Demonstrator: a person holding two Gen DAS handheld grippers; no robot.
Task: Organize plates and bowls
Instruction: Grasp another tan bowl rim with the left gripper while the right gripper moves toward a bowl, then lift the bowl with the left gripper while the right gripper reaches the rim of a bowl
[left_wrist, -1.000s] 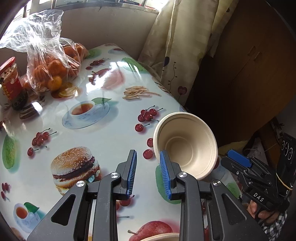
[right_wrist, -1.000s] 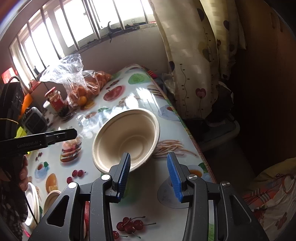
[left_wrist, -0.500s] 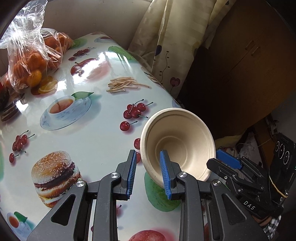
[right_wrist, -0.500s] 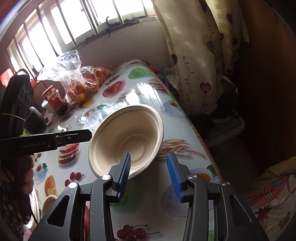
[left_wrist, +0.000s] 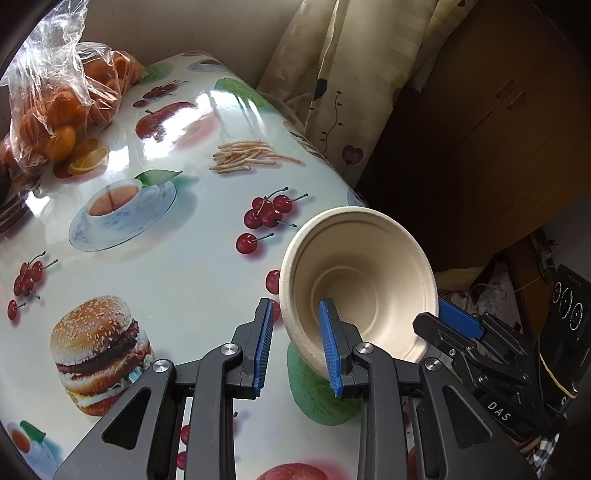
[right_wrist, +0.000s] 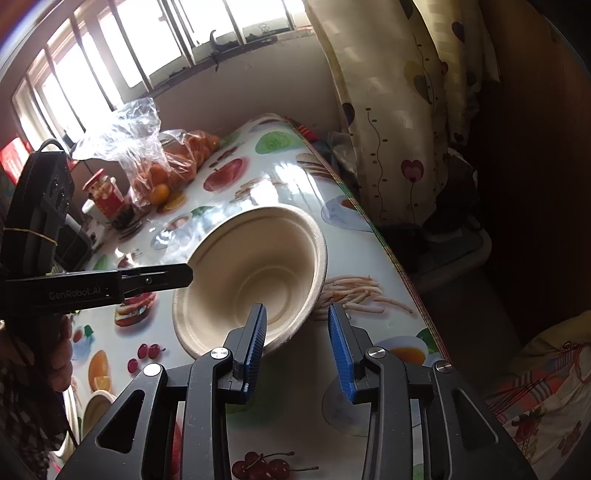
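- Both jaws gape: left gripper (left_wrist: 295, 341) straddles the bowl (left_wrist: 364, 280) rim; right gripper (right_wrist: 297, 341) likewise, neither clamped.
- I'd pinch left first, keeping it level above the tabletop (left_wrist: 177, 258).

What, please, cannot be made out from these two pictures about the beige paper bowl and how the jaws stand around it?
- Left wrist view: whether the tilted beige paper bowl touches the glossy printed tablecloth; the left gripper covers its underside.
- Right wrist view: whether the right gripper pinches the rim; its own finger hides the contact.
- Right wrist view: pale dishes at the lower left edge are cut off.
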